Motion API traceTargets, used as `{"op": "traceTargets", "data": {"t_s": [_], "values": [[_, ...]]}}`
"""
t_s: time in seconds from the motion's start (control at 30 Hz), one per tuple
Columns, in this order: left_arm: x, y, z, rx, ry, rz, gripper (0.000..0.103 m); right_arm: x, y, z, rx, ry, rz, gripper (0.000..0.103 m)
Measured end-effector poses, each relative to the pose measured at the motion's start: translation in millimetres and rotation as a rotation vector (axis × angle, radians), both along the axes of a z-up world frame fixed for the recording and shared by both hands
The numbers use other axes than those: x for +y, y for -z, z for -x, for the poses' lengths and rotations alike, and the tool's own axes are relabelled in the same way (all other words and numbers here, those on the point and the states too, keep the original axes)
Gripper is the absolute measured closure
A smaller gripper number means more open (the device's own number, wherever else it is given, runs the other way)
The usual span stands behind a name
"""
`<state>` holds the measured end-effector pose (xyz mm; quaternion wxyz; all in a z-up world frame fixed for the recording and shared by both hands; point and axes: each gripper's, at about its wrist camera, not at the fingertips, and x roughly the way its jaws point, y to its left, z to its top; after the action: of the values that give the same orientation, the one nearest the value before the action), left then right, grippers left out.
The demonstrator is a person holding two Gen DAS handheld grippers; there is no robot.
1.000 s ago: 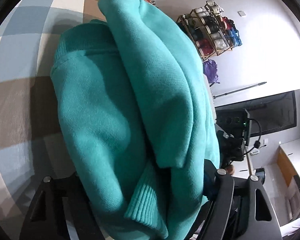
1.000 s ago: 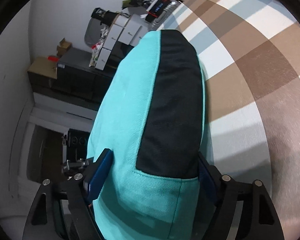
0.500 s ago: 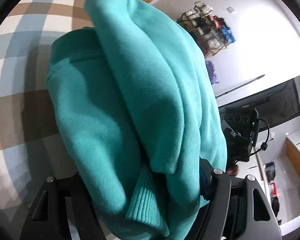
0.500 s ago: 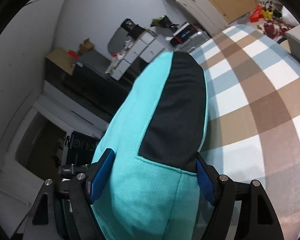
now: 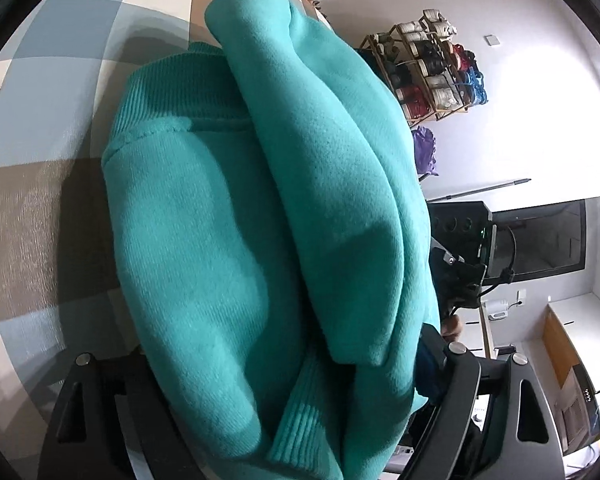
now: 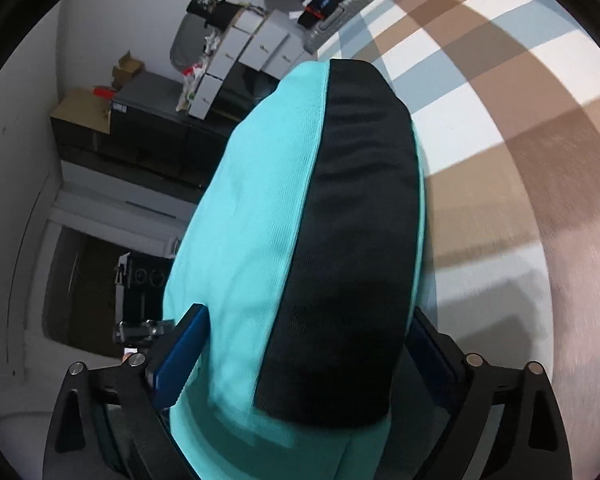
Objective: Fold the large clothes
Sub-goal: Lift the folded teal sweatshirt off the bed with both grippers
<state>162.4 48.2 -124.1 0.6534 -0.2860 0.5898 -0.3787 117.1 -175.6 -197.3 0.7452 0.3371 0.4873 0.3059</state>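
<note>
A teal sweatshirt (image 5: 228, 240) fills the left wrist view, bunched in thick folds with a ribbed cuff (image 5: 300, 420) at the bottom. My left gripper (image 5: 276, 380) is shut on the sweatshirt and holds it above the checked cloth. In the right wrist view the same teal sweatshirt (image 6: 252, 240) shows a black panel (image 6: 352, 240). My right gripper (image 6: 304, 344) is shut on it, a blue pad (image 6: 180, 356) pressing its left side. The garment hides most of both pairs of fingers.
A checked brown, blue and white cloth (image 5: 40, 140) covers the surface, also in the right wrist view (image 6: 520, 140). A wooden rack of spools (image 5: 432, 72) stands by the wall. Boxes and a dark cabinet (image 6: 148, 128) stand at the far side.
Both grippers have kept their hold on the sweatshirt. Both views tilted up toward the room half a second ago and have swung back down over the checked cloth.
</note>
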Motion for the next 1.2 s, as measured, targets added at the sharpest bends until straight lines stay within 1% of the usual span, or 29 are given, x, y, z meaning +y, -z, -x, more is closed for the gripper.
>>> {"op": "traceTargets", "data": {"t_s": [0.03, 0.07, 0.17, 0.27, 0.37, 0.43, 0.47, 0.57, 0.63, 0.7, 0.8, 0.83, 0.9, 0.93, 0.97, 1.03, 1.1, 1.2], "values": [[0.3, -0.9, 2.3, -0.010, -0.024, 0.001, 0.021, 1.6, -0.2, 0.8, -0.010, 0.005, 0.006, 0.007], [-0.4, -3.7, 5.4, -0.023, -0.040, 0.000, 0.022, 3.2, -1.8, 4.4, -0.037, 0.020, 0.019, 0.011], [-6.0, -17.4, 14.9, -0.082, -0.051, -0.025, 0.032, 5.1, -9.5, 13.8, -0.090, 0.017, 0.048, 0.022], [-7.3, -21.7, 24.5, -0.102, -0.048, -0.020, 0.036, 4.6, -18.1, 24.0, -0.124, 0.032, 0.048, 0.027], [-0.2, -25.1, 37.0, -0.126, -0.048, -0.002, 0.036, 2.9, -31.6, 42.0, -0.173, 0.043, 0.049, 0.029], [4.1, -37.3, 47.3, -0.172, -0.055, -0.007, 0.036, 1.7, -36.3, 48.4, -0.185, 0.048, 0.030, 0.029], [11.8, -41.6, 51.3, -0.187, -0.062, 0.004, 0.036, 1.9, -40.5, 51.3, -0.192, 0.051, 0.014, 0.029], [24.4, -60.4, 60.0, -0.221, -0.085, 0.017, 0.036, 5.8, -54.5, 58.4, -0.219, 0.049, -0.012, 0.029], [37.0, -75.5, 68.7, -0.240, -0.095, 0.014, 0.036, 13.9, -69.4, 60.2, -0.233, 0.040, -0.021, 0.029], [51.2, -90.0, 78.0, -0.255, -0.105, -0.004, 0.036, 28.2, -89.7, 52.8, -0.252, 0.025, -0.025, 0.029], [82.3, -136.9, 99.0, -0.311, -0.143, -0.029, 0.036, 54.5, -120.6, 49.7, -0.284, -0.012, -0.037, 0.029], [93.0, -147.3, 105.8, -0.325, -0.159, -0.042, 0.036, 68.7, -135.2, 49.3, -0.301, -0.036, -0.048, 0.029], [120.5, -171.4, 123.7, -0.357, -0.189, -0.107, 0.036, 90.6, -153.8, 50.7, -0.320, -0.072, -0.057, 0.029], [135.9, -178.5, 129.9, -0.360, -0.204, -0.119, 0.036, 107.9, -166.4, 49.6, -0.333, -0.090, -0.058, 0.029], [146.9, -182.2, 133.5, -0.357, -0.218, -0.121, 0.036, 121.7, -176.4, 49.1, -0.346, -0.105, -0.059, 0.029], [183.0, -195.6, 142.1, -0.335, -0.268, -0.113, 0.036, 152.2, -195.5, 46.3, -0.367, -0.139, -0.085, 0.029], [220.6, -214.7, 153.4, -0.368, -0.317, -0.121, 0.036, 188.2, -210.2, 39.9, -0.363, -0.189, -0.130, 0.030], [258.6, -237.7, 165.7, -0.402, -0.386, -0.136, 0.036, 239.8, -228.6, 32.4, -0.368, -0.255, -0.188, 0.030]]}}
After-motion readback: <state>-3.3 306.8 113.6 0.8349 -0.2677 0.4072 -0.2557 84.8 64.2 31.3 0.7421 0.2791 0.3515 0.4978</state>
